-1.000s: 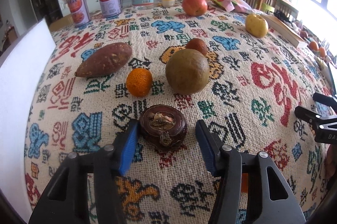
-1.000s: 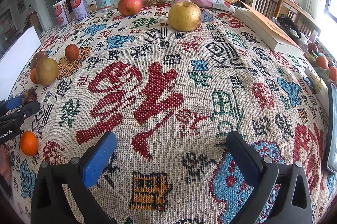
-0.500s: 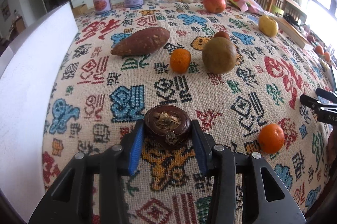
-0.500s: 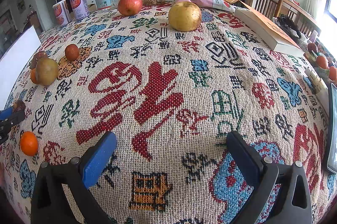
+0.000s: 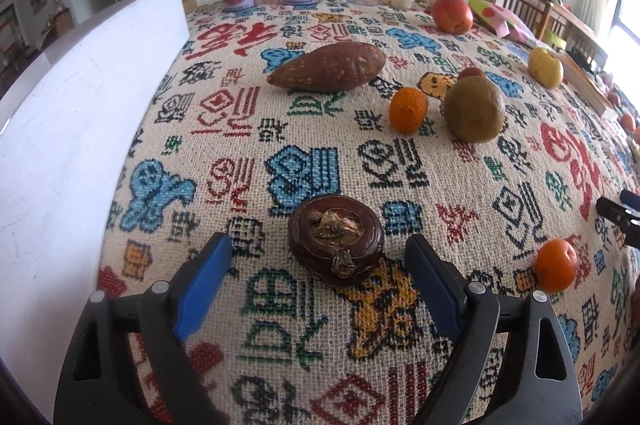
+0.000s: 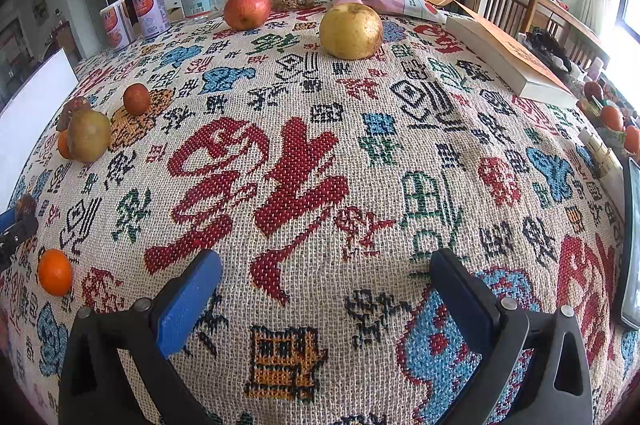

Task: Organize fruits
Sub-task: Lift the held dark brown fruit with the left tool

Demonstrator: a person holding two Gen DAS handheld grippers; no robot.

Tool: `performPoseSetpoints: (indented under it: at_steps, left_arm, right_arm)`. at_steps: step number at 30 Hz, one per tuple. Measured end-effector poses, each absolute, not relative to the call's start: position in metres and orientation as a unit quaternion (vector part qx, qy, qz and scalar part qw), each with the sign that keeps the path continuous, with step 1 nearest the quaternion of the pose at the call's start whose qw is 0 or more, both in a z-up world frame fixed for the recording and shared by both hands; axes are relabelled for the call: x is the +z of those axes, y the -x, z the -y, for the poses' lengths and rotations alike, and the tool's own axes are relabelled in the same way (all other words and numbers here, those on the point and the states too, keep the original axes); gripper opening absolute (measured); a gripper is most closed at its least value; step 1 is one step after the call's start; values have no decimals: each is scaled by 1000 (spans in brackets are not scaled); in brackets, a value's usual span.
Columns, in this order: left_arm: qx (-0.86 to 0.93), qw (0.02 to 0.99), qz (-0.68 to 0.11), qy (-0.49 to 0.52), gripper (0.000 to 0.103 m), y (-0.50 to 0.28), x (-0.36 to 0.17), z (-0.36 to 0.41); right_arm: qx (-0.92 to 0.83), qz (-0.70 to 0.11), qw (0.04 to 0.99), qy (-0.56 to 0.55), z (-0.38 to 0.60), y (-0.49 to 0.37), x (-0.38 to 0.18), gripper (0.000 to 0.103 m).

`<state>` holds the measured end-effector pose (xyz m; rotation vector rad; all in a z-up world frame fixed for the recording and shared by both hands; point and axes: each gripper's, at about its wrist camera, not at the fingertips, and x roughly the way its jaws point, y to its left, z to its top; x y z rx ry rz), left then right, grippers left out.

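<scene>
The left gripper (image 5: 316,265) stands wide open, holding nothing, with the dark mangosteen (image 5: 336,239) resting on the tablecloth (image 5: 304,145) squarely between its fingertips, while the equally open, empty right gripper (image 6: 326,279) hovers well away from it.

Left claw (image 5: 318,267) wide open over the bench's patterned woven cloth (image 5: 320,161); the dark brown round mangosteen (image 5: 336,239) sits on the cloth between the blue pads (image 5: 202,283), touching neither. Beyond: brown sweet potato (image 5: 330,67), small orange tangerine (image 5: 408,110) just beside a green-brown round fruit (image 5: 474,109). Second tangerine (image 5: 556,265) at right, near the other claw's black tip (image 5: 618,215).
</scene>
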<state>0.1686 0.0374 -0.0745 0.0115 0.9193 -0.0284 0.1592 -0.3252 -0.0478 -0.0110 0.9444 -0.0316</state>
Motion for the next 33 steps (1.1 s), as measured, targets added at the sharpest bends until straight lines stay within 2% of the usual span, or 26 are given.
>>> performPoseSetpoints:
  at_steps: [9,33]
  left_arm:
    - [-5,894,-447,0,98,-170,-76,-39]
    - [-4,894,-448,0,100,-170,-76,-39]
  right_arm:
    - [-15,-455,890,5,325,-159,-48,103]
    - [-15,-455,890,5,326,-159,-47,103]
